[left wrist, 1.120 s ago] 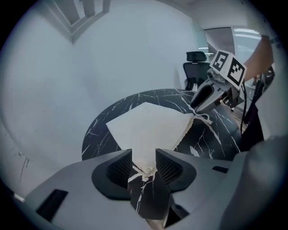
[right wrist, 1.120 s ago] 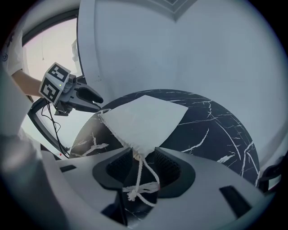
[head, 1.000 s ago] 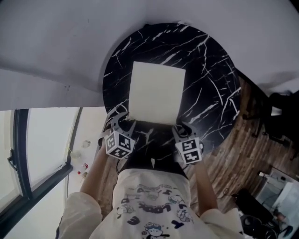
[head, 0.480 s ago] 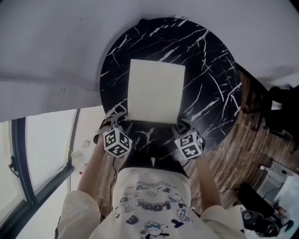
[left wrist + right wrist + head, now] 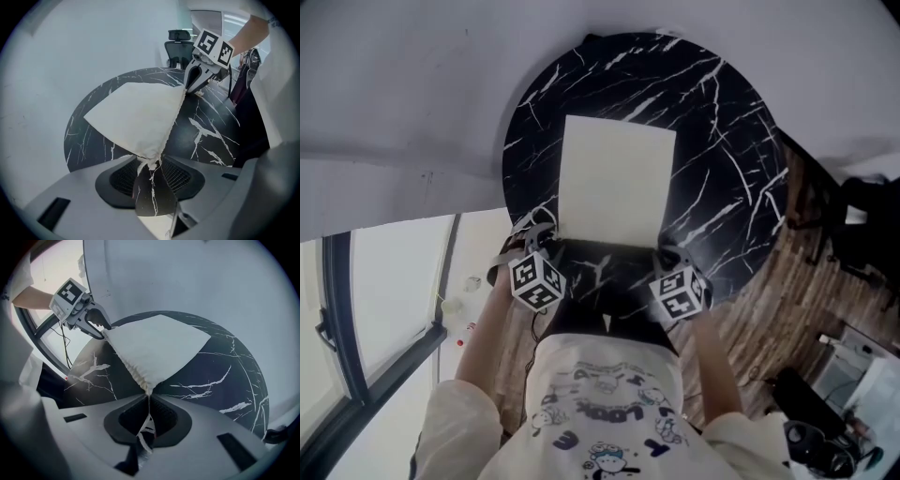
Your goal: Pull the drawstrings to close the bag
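A person's left gripper [image 5: 547,241] and right gripper [image 5: 662,253], its jaws just closed, sit at the near corners of a cream bag [image 5: 617,180] lying flat on a round black marble table [image 5: 731,141].

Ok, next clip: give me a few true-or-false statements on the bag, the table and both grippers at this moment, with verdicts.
The bag lies flat on the round marble table. True.
The right gripper has its jaws wide open. False: they have just closed on the drawstring at the bag's corner.
The left gripper has its jaws apart, a bag corner between them. True.
Both grippers are at the bag's far edge. False: they are at its near edge, one at each corner.
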`<state>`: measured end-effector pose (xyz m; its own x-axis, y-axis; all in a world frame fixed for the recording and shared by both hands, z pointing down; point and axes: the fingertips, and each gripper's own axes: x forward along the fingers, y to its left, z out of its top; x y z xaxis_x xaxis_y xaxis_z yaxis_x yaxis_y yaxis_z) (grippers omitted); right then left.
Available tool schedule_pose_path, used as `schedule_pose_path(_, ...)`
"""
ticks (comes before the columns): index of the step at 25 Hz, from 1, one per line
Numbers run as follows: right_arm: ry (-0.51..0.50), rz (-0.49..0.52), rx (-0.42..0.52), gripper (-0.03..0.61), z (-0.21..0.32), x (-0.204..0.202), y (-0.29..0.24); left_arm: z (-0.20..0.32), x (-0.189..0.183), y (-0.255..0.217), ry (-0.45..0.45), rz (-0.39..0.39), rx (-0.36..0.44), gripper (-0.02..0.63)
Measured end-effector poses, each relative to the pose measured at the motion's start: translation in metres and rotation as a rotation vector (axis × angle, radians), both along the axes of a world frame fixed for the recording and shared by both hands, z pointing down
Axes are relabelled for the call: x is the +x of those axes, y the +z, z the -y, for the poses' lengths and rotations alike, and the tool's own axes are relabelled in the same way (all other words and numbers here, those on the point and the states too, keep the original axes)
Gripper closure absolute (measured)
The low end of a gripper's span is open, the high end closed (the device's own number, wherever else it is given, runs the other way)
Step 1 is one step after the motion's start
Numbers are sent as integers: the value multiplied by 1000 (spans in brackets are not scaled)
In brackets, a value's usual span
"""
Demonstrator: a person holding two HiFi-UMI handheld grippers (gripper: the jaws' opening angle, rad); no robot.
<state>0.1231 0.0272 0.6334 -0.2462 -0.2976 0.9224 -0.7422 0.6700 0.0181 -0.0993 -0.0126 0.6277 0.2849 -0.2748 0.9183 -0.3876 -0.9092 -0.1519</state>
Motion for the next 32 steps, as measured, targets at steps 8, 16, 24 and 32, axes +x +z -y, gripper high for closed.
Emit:
schedule_pose_path(8, 48, 5, -7, 558, 5, 10, -6, -7, -1, 7, 6, 61, -37, 495)
schedule_pose_path(16, 14, -65, 29, 560, 11, 21, -8, -9, -2, 9, -61, 126, -108, 537)
schedule_pose_path(24, 119, -59, 37, 562, 26, 50, -13, 2, -15, 0, -302, 49, -146, 545)
schedule_pose_path(32, 182, -32, 30, 561, 28, 58, -18, 6, -24, -3, -462, 2, -162, 545)
